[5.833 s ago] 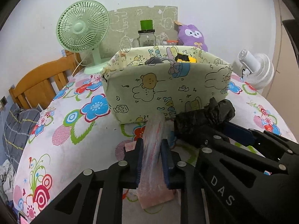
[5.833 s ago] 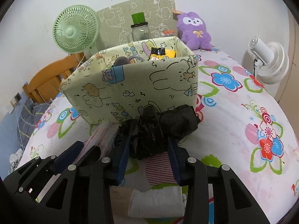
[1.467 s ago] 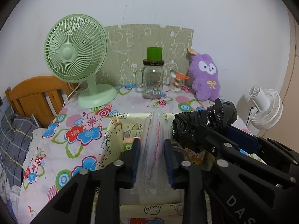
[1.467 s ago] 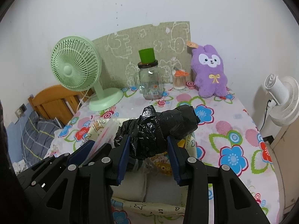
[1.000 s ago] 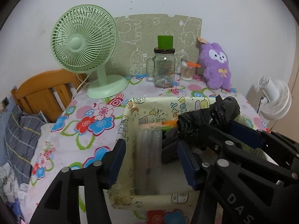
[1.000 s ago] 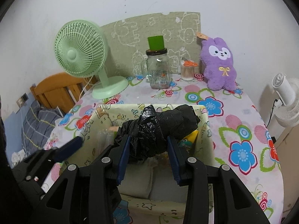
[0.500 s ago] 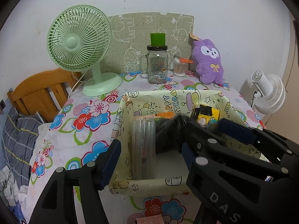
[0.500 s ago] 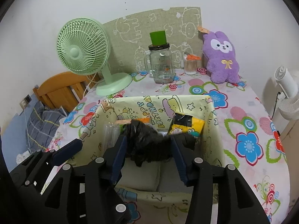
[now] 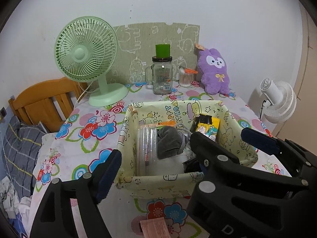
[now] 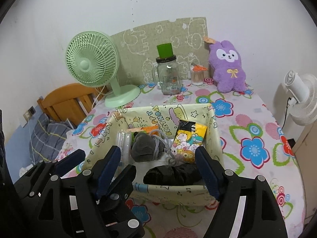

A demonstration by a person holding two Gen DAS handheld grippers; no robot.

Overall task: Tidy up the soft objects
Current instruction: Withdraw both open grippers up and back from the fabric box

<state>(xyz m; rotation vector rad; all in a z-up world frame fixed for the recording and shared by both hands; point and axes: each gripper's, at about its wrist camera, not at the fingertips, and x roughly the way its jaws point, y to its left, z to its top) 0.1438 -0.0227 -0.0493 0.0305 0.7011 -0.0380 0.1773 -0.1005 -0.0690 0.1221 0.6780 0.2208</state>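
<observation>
A pale yellow cartoon-print fabric bin stands on the flowered tablecloth. Inside lie a clear plastic packet at the left, a grey cloth bundle, a yellow snack pack and a black plastic bag roll at the near wall. My left gripper is open and empty above the bin's near left. My right gripper is open and empty over the black roll.
A green desk fan, a glass jar with green lid, a cotton swab cup and a purple plush stand at the back. A white fan is at the right. A pink packet lies near the front edge.
Both grippers carried their items over the bin and opened. The clear packet and the black roll now lie inside the bin, and both grippers have drawn back slightly.
</observation>
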